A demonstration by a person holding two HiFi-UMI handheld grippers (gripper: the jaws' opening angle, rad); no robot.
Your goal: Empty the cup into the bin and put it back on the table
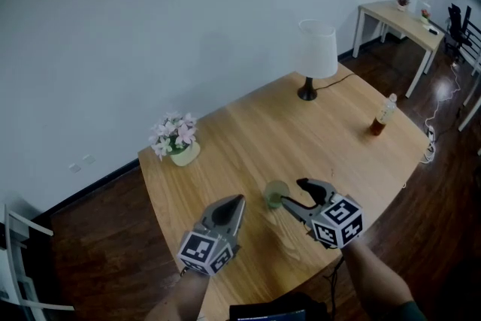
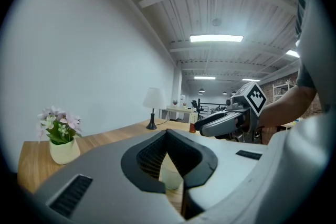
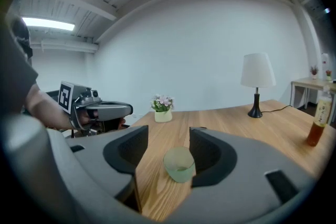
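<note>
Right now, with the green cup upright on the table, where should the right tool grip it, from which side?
Probably grip the cup by its side wall at mid-height, coming level from where the right tool sits. It stands upright, round and open-topped, and the tool's open jaws flank it.

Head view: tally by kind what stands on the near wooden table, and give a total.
Cup: 1
Potted flowers: 1
Lamp: 1
Bottle: 1
Total: 4
</note>
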